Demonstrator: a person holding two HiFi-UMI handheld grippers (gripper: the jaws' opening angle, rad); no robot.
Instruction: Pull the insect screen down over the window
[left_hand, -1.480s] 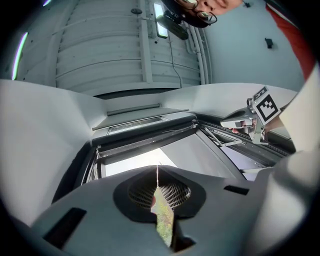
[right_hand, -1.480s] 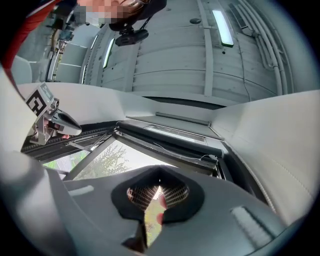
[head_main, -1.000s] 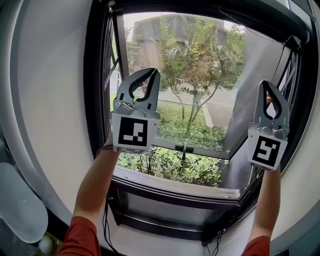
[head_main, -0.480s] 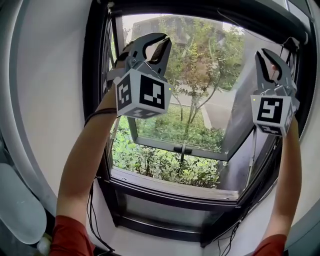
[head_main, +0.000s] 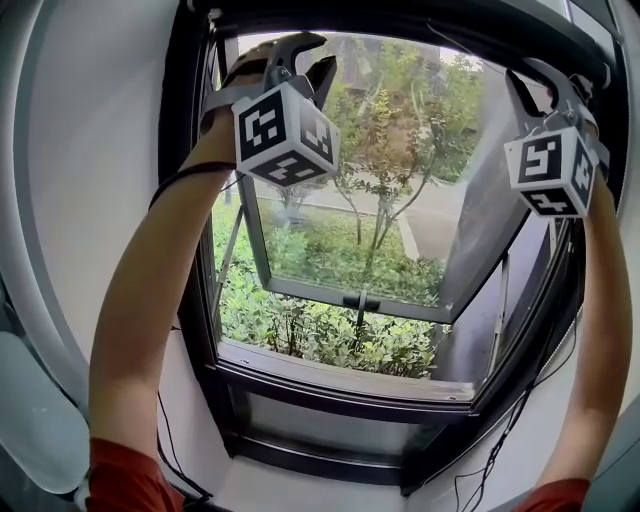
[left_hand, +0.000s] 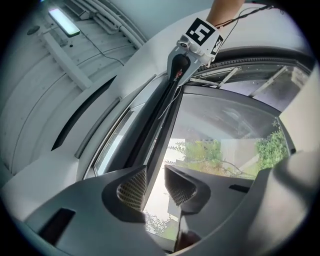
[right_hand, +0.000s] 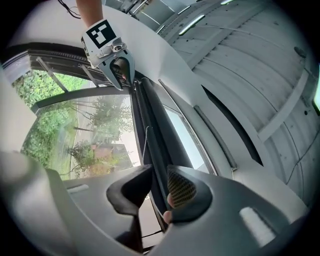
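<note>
Black and slim, the screen bar (head_main: 420, 22) sits rolled up at the very top of the window (head_main: 350, 220), tucked under the upper edge of the frame (head_main: 190, 200), so the opening below is not yet covered and the plants (head_main: 320, 330) outside show plainly through it. Both arms are raised to that bar, one near each end. The left tool (head_main: 312, 52) is at the upper left corner. Its own view shows its jaws a narrow gap apart, the bar (left_hand: 160, 115) running in against the left pad (left_hand: 132, 187), with daylight showing between the pads, so it is not clamped. The right tool (head_main: 535, 80) is at the upper right corner. In its own view the bar (right_hand: 150, 120) fills the space between the jaws and lies against the meshed pad (right_hand: 181, 189), so it looks closed on the bar. The step in hand appears to be taking hold, before any pulling. Next, the left tool (left_hand: 156, 185) probably needs to close firmly on the bar. Then both should draw straight down together and level, so the screen does not bind in its side tracks.
</note>
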